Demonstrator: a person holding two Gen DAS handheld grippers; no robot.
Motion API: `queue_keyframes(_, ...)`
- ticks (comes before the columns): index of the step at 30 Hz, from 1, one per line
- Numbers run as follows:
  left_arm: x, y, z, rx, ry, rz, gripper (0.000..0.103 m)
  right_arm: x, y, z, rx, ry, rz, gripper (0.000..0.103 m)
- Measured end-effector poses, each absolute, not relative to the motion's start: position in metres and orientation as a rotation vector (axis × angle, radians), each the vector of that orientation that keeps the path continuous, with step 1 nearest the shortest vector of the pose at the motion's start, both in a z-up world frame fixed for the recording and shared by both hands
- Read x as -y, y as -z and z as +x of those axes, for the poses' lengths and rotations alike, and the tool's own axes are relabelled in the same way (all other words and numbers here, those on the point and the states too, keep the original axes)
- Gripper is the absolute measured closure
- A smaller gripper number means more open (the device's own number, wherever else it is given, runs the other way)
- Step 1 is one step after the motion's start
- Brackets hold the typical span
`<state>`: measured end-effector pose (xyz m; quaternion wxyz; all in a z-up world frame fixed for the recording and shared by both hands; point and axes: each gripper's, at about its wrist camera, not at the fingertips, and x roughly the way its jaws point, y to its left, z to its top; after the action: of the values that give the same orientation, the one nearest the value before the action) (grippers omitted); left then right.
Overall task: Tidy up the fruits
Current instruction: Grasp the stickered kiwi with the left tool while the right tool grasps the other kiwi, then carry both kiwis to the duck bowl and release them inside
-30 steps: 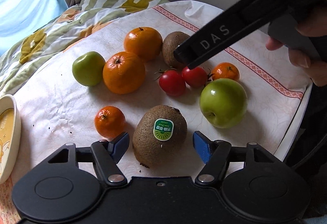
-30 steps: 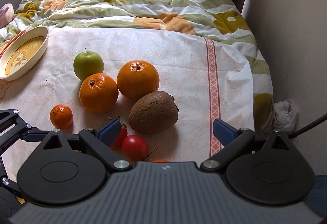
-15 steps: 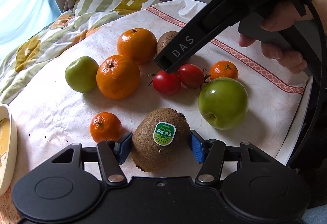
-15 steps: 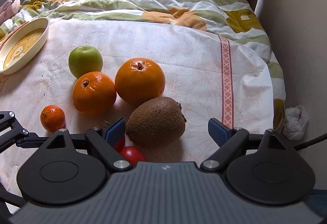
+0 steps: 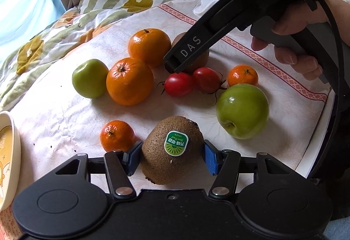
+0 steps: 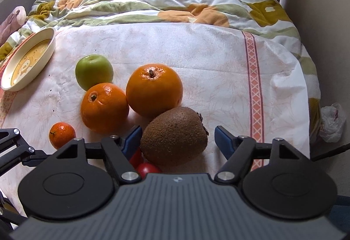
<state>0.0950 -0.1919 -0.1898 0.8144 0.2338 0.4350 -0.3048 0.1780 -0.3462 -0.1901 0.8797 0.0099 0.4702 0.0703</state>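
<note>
Your left claw (image 5: 170,157) has closed its blue pads onto the fuzzy brown stickered kiwi (image 5: 172,150), so it's ready to lift. Beyond it, your right claw (image 6: 177,139) is closing around the second brown kiwi (image 6: 175,135), pads not yet touching.

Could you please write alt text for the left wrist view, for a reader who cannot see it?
The left gripper clamps a stickered kiwi on a white cloth. Beyond lie two oranges, two mandarins, two green apples and two tomatoes. The right gripper, jaws closing, reaches down at a second kiwi.
</note>
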Motion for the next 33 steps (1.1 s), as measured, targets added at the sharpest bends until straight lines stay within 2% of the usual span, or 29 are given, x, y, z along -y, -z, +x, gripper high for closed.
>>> queue_keyframes(15,0.185,0.166,0.093,-0.894,0.611,0.421,0.041,0.351,0.171,0.167,-0.945,-0.142,0.050,0.025)
queue_keyframes(24,0.157,0.123,0.094,-0.840,0.504,0.333,0.041,0.330,0.119,0.156,-0.890,-0.185,0.032,0.025)
queue_keyframes(33,0.082,0.066,0.115,-0.759,0.317,0.227,0.041,0.267,0.064,0.170,-0.816,-0.288,-0.012,0.025)
